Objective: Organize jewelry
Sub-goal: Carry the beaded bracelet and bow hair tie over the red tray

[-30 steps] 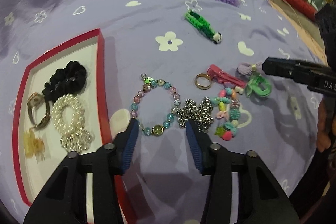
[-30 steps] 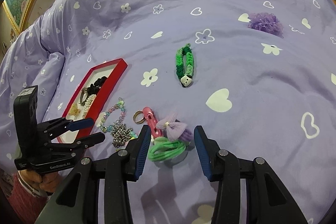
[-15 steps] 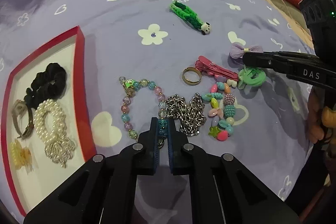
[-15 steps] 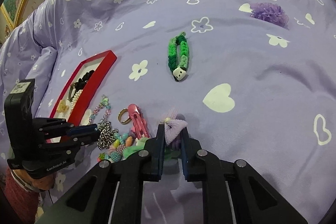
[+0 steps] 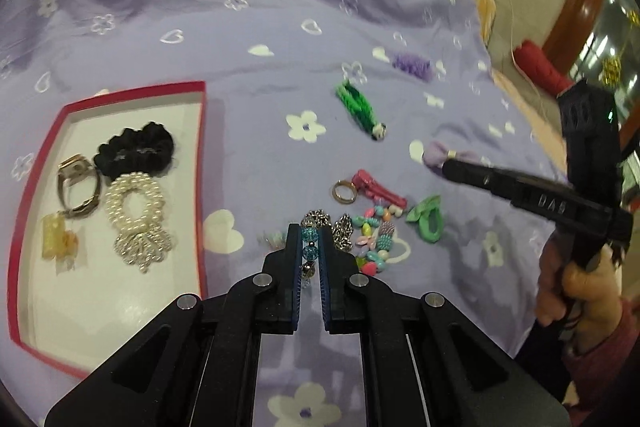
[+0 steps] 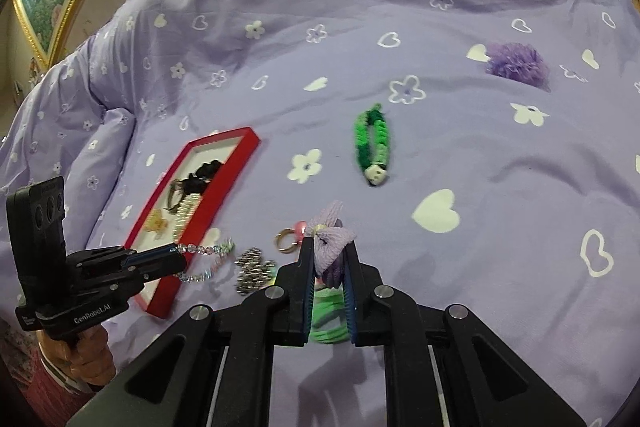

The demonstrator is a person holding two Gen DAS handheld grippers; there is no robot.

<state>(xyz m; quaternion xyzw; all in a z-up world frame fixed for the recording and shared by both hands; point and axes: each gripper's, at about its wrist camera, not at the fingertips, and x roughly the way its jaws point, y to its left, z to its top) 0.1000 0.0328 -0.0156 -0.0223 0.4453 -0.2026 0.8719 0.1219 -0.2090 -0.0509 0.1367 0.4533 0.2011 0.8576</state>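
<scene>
The left gripper (image 5: 310, 247) is clamped on a beaded bracelet (image 5: 310, 235) just beside the red tray (image 5: 202, 147). The right gripper (image 6: 329, 259) pinches a purple bow (image 6: 330, 247). Carry both slowly and low, so the dangling beads do not snag the chain (image 6: 252, 269).

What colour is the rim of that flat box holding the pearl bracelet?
Red, around a white inside. The shallow rectangular box shows best in the left wrist view.

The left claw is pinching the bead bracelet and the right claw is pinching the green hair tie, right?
Not quite. The left claw does pinch the bead bracelet, but the right claw is pinching the purple bow. The green hair tie lies on the bedspread under that claw. The right wrist view shows it.
</scene>
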